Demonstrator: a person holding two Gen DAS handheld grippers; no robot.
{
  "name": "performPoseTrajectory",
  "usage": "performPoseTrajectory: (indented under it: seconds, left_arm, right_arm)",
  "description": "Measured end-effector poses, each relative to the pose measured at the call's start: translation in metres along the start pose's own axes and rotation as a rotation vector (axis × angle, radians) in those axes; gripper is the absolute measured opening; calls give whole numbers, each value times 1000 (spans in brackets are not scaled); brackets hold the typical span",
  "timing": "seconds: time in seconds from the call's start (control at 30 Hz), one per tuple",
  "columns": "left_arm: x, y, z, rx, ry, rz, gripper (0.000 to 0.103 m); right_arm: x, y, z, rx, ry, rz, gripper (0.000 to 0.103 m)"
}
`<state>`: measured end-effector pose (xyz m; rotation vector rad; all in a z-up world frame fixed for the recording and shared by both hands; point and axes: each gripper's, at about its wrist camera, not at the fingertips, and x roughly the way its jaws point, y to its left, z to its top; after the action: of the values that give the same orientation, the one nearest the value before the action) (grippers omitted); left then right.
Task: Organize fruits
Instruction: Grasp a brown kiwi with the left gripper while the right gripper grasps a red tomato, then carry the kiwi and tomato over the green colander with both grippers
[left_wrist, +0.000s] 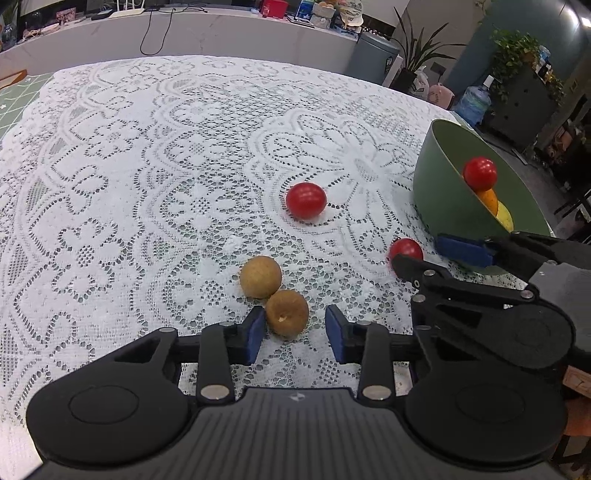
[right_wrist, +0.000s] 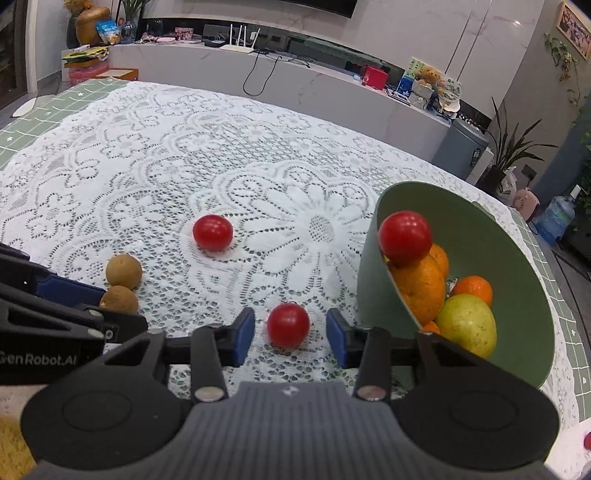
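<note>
Nearest, each gripper straddles one loose fruit on the lace-covered table (right_wrist: 155, 155): the left gripper (left_wrist: 295, 326) has its fingers partly open around the nearer brown fruit (left_wrist: 287, 312), one pad seemingly touching, while the right gripper (right_wrist: 291, 334) brackets a red fruit (right_wrist: 288, 325) with gaps either side, neither gripped yet. Both fruits lie left of the green bowl (right_wrist: 517, 258), probably bound for it; farther out, another red fruit (right_wrist: 213, 232) waits, well left of the bowl

Black grippers (left_wrist: 295, 328), blue-padded fingers (right_wrist: 243, 338), silver screws.
</note>
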<state>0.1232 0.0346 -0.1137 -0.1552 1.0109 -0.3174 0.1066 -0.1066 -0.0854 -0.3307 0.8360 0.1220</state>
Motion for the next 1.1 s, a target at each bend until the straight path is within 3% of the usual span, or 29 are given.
performPoseTrajectory:
  seconds: [0.17, 0.23, 0.37, 0.6, 0.87, 1.1]
  left_arm:
    - [1, -2, 0, 18, -8, 8, 38]
    - [2, -3, 0, 29, -13, 14, 37]
    - [2, -3, -1, 36, -21, 21, 29]
    - [2, -2, -2, 32, -26, 18, 29]
    - [-7, 0, -3, 10, -44, 12, 29]
    - [-25, -4, -1, -8, -83, -7, 29]
  right_arm:
    - [11, 2, 2, 12, 48, -9, 31]
    - [16, 0, 2, 34, 67, -1, 24]
    - [19, -1, 2, 54, 74, 3, 24]
    - [18, -3, 1, 68, 68, 14, 23]
    - [2, -8, 0, 83, 8, 47, 23]
    - [-29, -17, -2, 113, -104, 110, 23]
